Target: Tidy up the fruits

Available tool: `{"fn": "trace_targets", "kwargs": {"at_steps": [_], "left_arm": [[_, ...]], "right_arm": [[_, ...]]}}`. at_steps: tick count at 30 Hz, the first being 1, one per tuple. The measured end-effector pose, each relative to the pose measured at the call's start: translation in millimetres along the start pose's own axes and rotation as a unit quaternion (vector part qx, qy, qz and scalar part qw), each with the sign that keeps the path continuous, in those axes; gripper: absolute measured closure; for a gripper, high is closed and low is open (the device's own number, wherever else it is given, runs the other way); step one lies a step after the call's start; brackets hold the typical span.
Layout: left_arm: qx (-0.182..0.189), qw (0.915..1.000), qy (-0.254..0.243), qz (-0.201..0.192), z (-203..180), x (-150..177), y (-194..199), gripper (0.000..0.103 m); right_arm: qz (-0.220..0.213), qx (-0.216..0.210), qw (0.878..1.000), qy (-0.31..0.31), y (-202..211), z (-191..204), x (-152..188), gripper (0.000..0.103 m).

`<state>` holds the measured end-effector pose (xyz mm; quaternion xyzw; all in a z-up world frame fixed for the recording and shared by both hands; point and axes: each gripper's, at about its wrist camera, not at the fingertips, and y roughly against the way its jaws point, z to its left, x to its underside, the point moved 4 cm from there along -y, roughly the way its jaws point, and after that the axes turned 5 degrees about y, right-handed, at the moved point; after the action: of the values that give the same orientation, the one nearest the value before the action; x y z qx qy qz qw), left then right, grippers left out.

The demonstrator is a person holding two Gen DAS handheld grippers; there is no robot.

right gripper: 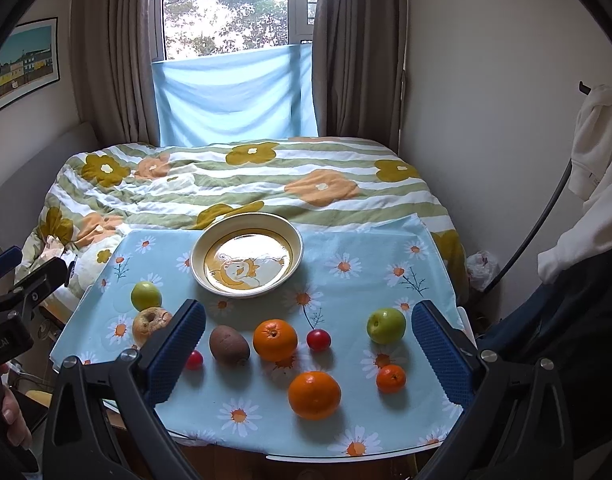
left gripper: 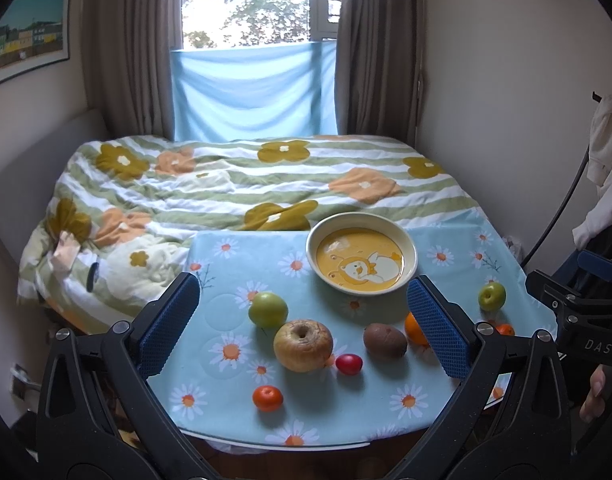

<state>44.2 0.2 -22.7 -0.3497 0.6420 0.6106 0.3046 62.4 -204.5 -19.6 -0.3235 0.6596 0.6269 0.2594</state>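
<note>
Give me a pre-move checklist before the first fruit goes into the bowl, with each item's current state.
1. Bowl empty and upright: ok.
2. Left gripper open, holding nothing: ok.
3. Right gripper open, holding nothing: ok.
4. Fruits all loose on the tablecloth, none in the bowl: ok.
5. Large orange free of neighbours for a grasp: ok.
6. Wrinkled apple clear of the red fruit: not ok, they sit close together.
</note>
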Motion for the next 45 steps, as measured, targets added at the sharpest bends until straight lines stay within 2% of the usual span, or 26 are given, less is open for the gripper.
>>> {"fn": "trace_targets", "kwargs": {"at_steps": [32, 39, 45], "left_arm": [[0.008, 1.0000, 0.002, 0.001, 1.0, 1.5, 0.4, 0.000], [0.000, 0.9999, 0.012, 0.012, 2.4, 8.6, 2.2, 0.000], [-0.022, 0.9984, 0.030, 0.043, 4.4, 23.2, -10.2, 0.000]], "right_arm": [[-0.003, -0.008, 1.000, 0.004, -2.2, 18.4, 5.5, 0.000], [-0.004, -0.020, 1.000, 0.013, 5.6, 16.0, 4.3, 0.000], [0.008, -0.049, 0.998, 0.034, -5.4, 8.2, 8.3, 0.000]]}}
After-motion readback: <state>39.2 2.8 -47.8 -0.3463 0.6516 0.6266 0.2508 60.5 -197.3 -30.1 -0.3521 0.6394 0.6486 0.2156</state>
